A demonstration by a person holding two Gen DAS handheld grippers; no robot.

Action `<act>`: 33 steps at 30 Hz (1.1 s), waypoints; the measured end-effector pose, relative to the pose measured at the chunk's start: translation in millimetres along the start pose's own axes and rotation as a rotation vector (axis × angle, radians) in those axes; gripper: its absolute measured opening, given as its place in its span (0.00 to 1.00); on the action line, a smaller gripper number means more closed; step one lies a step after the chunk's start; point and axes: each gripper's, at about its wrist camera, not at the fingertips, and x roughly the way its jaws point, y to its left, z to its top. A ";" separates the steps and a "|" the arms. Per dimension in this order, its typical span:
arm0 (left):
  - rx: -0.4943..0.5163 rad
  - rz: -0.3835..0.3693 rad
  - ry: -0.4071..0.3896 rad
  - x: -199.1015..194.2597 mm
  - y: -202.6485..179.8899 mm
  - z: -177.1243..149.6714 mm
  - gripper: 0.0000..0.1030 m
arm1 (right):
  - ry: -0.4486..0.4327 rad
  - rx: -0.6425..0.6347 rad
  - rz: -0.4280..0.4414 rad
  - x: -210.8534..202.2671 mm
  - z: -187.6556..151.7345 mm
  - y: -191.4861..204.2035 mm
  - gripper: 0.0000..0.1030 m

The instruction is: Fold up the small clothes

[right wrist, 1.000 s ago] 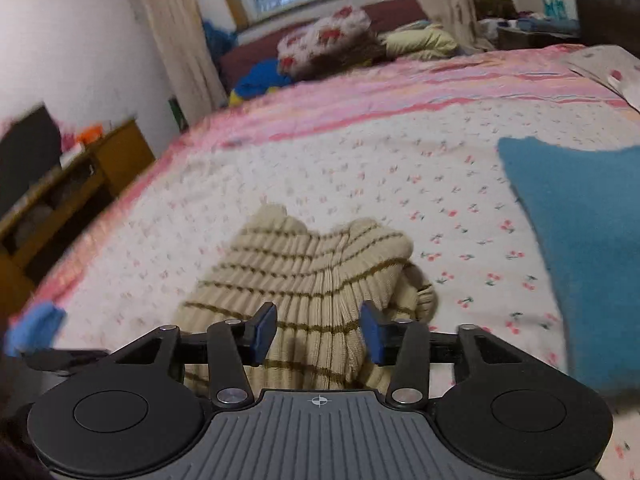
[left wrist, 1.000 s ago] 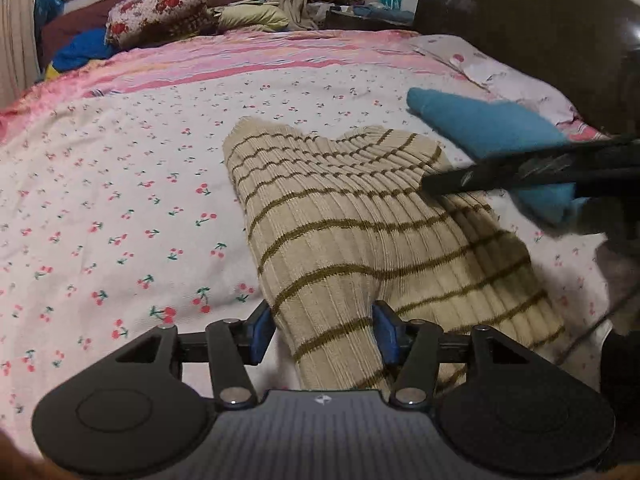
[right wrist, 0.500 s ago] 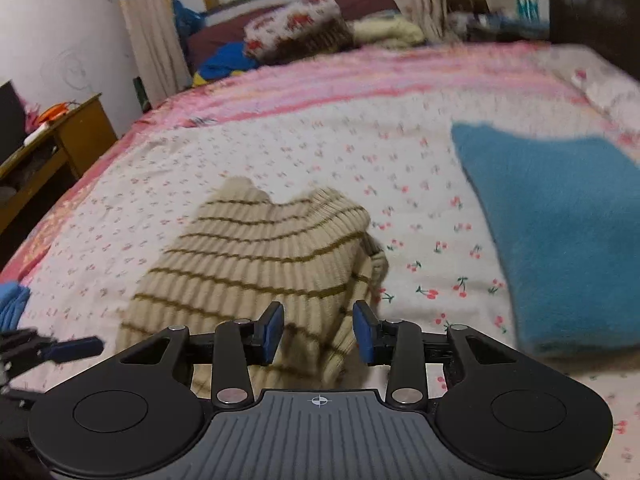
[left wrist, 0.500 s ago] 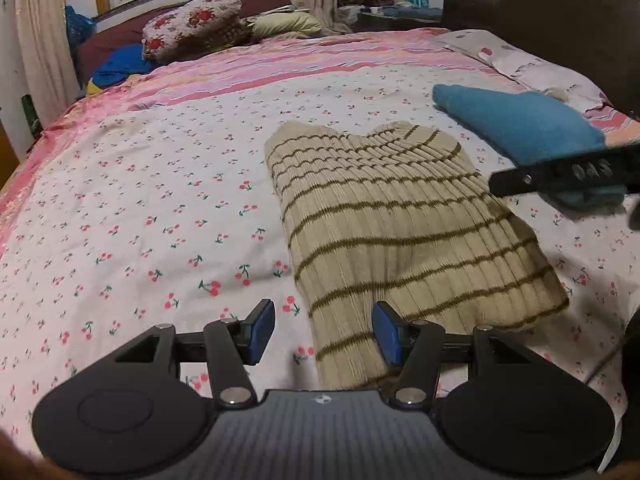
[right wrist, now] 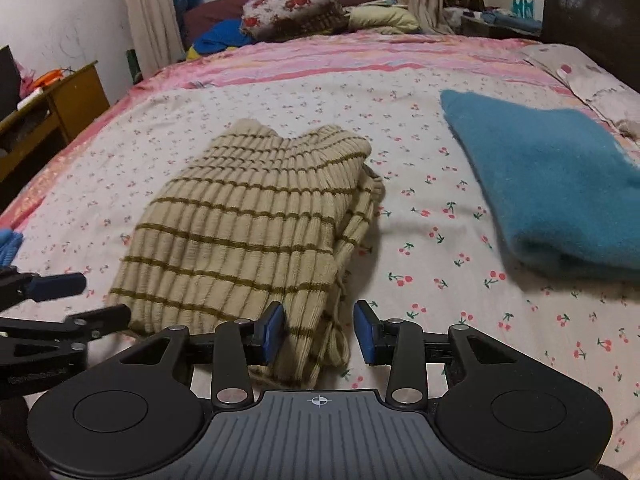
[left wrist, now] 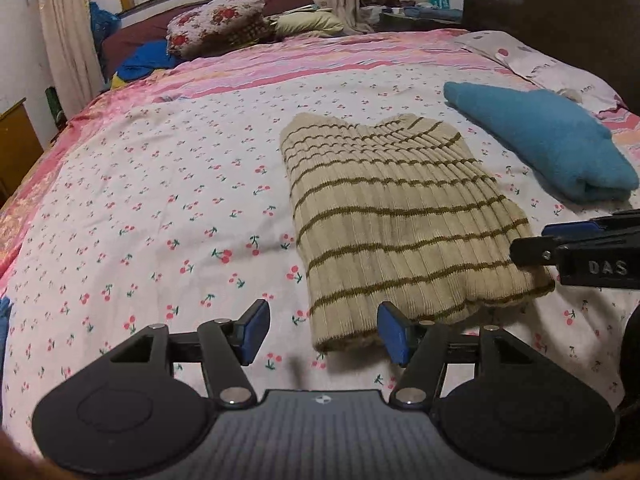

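A beige ribbed sweater with brown stripes (left wrist: 396, 216) lies folded on the cherry-print bed sheet (left wrist: 168, 200); it also shows in the right wrist view (right wrist: 248, 228). My left gripper (left wrist: 322, 334) is open and empty, just before the sweater's near left corner. My right gripper (right wrist: 320, 334) is open, with the sweater's near right edge between its fingers, not clamped. The right gripper's fingers (left wrist: 580, 244) show at the sweater's right side in the left wrist view.
A folded blue towel (left wrist: 544, 140) lies to the right of the sweater, also in the right wrist view (right wrist: 552, 176). Pillows (left wrist: 216, 24) and bedding sit at the far end. A wooden cabinet (right wrist: 52, 104) stands left of the bed. A dark headboard (left wrist: 560, 8) is at the right.
Both grippers have drawn back from the sweater and let it go. The sweater now lies flat and folded on the sheet. The right gripper has opened wider.
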 end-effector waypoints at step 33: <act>-0.084 0.040 0.011 -15.0 -16.8 -36.4 0.86 | 0.025 -0.004 0.041 -25.0 -59.5 36.2 0.44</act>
